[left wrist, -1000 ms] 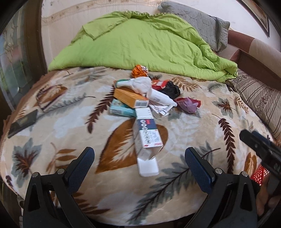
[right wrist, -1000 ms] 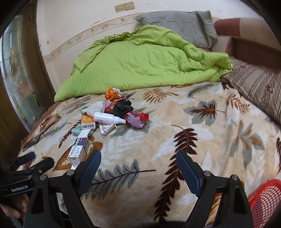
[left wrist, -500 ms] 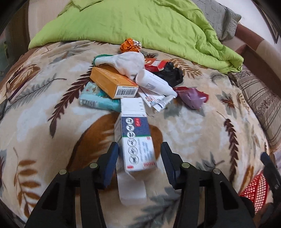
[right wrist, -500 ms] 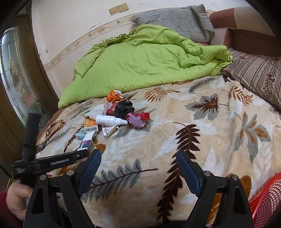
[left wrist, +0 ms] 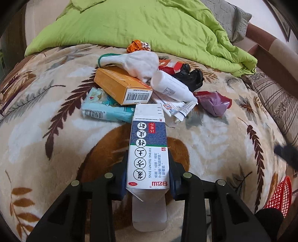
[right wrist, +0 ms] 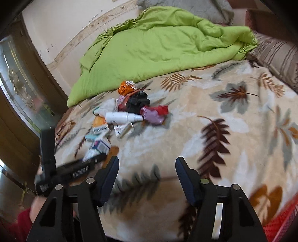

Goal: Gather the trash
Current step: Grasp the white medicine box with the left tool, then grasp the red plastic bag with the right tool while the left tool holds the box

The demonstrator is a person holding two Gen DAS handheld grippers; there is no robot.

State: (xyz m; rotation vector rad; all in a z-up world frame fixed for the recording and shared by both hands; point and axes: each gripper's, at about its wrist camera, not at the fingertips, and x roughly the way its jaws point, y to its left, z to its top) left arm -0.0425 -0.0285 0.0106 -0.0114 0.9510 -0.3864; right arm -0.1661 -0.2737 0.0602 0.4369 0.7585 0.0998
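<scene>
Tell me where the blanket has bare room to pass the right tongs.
Free: the leaf-print blanket right of the trash pile, between the green quilt and the red basket. Crowded: the pile, where the left tongs are closing around the medicine box.

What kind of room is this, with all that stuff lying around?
Most likely a bedroom. The trash lies on a bed under a leaf-patterned blanket, with a rumpled green quilt and a grey pillow at the far end.
</scene>
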